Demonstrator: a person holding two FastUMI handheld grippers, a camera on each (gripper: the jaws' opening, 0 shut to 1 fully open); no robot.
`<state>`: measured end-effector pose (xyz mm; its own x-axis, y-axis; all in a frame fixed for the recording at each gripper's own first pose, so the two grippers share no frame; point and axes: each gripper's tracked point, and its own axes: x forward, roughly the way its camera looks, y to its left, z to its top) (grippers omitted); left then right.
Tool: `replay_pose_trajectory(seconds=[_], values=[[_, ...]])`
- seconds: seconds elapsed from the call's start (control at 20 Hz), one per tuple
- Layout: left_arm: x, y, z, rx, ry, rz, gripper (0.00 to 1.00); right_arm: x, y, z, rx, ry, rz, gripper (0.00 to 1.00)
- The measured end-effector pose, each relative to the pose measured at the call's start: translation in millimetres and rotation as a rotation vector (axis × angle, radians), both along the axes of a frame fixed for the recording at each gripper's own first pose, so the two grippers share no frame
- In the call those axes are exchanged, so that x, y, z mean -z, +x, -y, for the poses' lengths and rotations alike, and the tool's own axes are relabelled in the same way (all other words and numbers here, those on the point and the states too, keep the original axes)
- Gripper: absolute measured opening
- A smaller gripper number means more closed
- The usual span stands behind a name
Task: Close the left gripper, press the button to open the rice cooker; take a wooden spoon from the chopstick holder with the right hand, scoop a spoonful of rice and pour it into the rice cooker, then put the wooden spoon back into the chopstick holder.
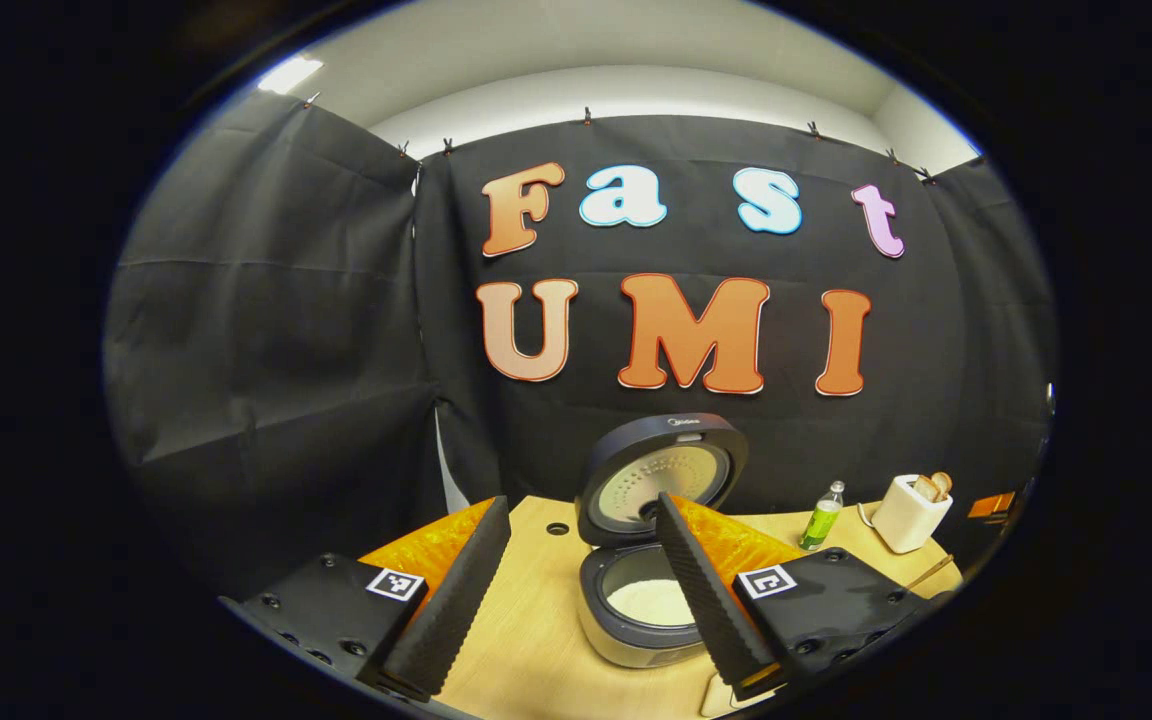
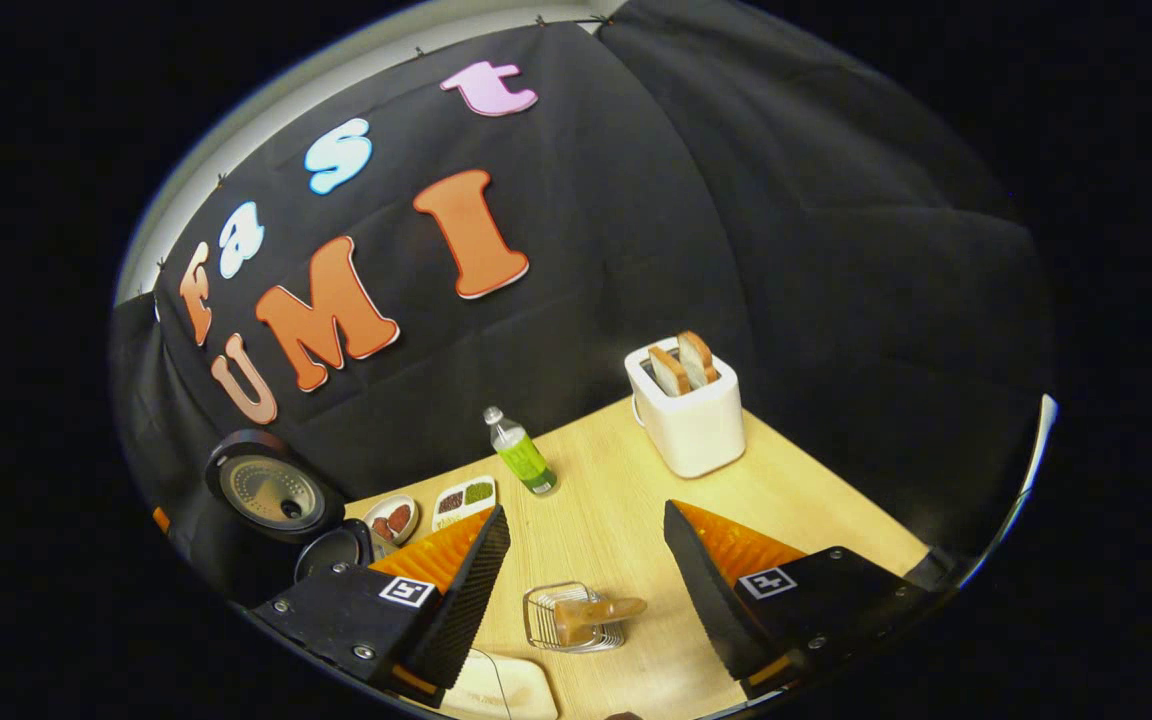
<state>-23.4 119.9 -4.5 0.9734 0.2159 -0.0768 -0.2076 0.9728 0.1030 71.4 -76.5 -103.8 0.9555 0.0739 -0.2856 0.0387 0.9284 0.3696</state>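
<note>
Right gripper [image 2: 586, 560] spread wide, empty, above one wire chopstick holder [image 2: 566, 620] with one wooden spoon [image 2: 596, 608]. Left gripper [image 1: 581, 570] wide too — its finger [image 1: 706, 590] hides part of one open grey rice cooker [image 1: 636, 600]; two toast slices [image 2: 683, 362] in a white toaster [image 2: 691, 420].

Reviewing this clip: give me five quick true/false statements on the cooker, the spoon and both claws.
1. The cooker lid is open. True.
2. The right claw holds the spoon. False: it is open, and the spoon sits in the wire holder.
3. The left claw is shut. False: its jaws stand apart.
4. Rice lies in the cooker pot. True.
5. The toaster is empty. False: two slices stand in it.
</note>
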Motion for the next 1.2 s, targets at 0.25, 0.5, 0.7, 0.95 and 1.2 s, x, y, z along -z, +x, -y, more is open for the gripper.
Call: replay_pose_trajectory(seconds=[0.25, 0.5, 0.7, 0.95, 1.2], values=[[-3.8, 32.5, 20.5, 0.036, -0.016, -0.015, 0.95, -71.3, -8.5, 1.5, 0.008, -0.06, 0.133, 0.94], [-40.3, 98.3, 55.5, 0.109, -0.062, 0.013, 0.95, -110.4, -22.8, 6.4, 0.008, -0.153, 0.23, 0.94], [-65.4, 164.2, 72.1, 0.139, -0.061, 0.032, 0.95, -127.2, -35.5, 13.8, 0.025, -0.202, 0.271, 0.94], [-62.9, 233.9, 77.2, 0.141, -0.031, 0.003, 0.95, -132.4, -47.8, 24.9, 0.056, -0.217, 0.28, 0.94], [-23.6, 280.6, 62.1, 0.1, 0.021, -0.099, 0.95, -128.1, -53.9, 31.2, 0.082, -0.219, 0.27, 0.94]])
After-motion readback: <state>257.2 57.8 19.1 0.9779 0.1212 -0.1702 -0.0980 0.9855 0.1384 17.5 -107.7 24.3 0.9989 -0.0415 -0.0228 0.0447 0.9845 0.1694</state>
